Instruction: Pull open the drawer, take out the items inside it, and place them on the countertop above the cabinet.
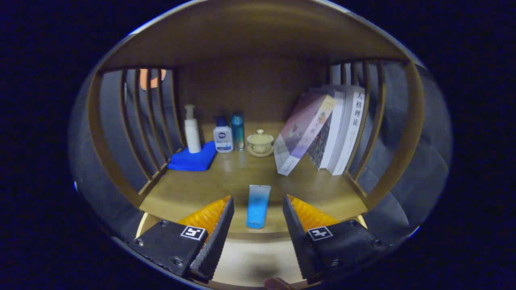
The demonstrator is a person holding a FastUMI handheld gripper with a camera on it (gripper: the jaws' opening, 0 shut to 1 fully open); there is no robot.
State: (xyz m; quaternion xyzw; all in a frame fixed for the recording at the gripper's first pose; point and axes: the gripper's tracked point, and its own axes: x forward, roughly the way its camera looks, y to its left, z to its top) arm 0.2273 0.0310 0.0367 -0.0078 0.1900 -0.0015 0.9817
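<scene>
Hovering with tongs (pixel 258 209) spread apart, gripping nothing, either side of the blue tube (pixel 258 205) at lower centre.

The tube lies flat near the table's (pixel 181 193) front edge, apparently just set down. Beyond it, mid-frame: blue cloth (pixel 191 160) under a pump bottle (pixel 192 129), two small bottles, lidded cup (pixel 260 143), and books (pixel 322 129) leaning against the slatted side.
</scene>
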